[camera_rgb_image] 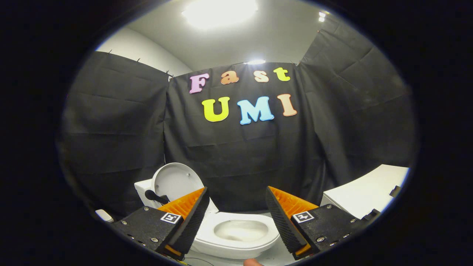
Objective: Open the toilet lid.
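- The gripper [236, 207] is hovering with its jaws spread wide apart, holding nothing.
- The toilet [236, 236] is sitting low, just ahead of the fingers, with its bowl [241, 229] showing in the gap between them.
- The lid [176, 181] is standing upright, already raised, leaning back against the tank [143, 192] behind the left finger.
- The seat [255, 218] is lying down around the bowl's rim.
- A dark handle-like part [155, 197] is sticking out in front of the lid's lower left, beside the tank; what it is cannot be told.
- A white counter [364, 192] is running off to the right, beyond the right finger, with a small dark thing [394, 191] resting on its far end.
- A small white object [104, 215] is lying left of the toilet, near the wall.
- A fingertip [253, 262] is peeking in below the bowl.
- A ceiling light [218, 13] is glaring brightly above the cloth wall [240, 155].
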Motion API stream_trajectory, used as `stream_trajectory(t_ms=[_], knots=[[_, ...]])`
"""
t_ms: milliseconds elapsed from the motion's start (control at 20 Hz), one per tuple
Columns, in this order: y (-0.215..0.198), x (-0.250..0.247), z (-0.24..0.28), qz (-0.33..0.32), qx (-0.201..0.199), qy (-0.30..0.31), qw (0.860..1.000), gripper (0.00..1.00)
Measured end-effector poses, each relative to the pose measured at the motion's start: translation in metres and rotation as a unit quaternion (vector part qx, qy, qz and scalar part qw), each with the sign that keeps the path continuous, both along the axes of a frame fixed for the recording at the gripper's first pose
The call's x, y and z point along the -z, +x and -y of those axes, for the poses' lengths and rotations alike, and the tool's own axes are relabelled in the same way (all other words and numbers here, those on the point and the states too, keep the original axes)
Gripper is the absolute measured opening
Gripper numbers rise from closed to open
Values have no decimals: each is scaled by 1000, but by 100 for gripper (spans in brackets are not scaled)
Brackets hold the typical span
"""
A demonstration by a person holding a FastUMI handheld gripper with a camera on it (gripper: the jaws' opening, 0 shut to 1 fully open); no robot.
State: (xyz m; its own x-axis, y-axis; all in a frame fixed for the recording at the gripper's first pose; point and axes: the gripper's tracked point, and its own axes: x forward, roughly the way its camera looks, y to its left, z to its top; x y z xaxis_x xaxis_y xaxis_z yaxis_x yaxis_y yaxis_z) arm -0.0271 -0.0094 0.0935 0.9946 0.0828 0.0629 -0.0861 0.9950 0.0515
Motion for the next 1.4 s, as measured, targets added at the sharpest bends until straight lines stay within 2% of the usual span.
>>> stream_trajectory(t_ms=[500,1400], knots=[[-4,29,0,-16,6,-18,1000,93],[-5,37,-5,-26,-2,-13,1000,93]])
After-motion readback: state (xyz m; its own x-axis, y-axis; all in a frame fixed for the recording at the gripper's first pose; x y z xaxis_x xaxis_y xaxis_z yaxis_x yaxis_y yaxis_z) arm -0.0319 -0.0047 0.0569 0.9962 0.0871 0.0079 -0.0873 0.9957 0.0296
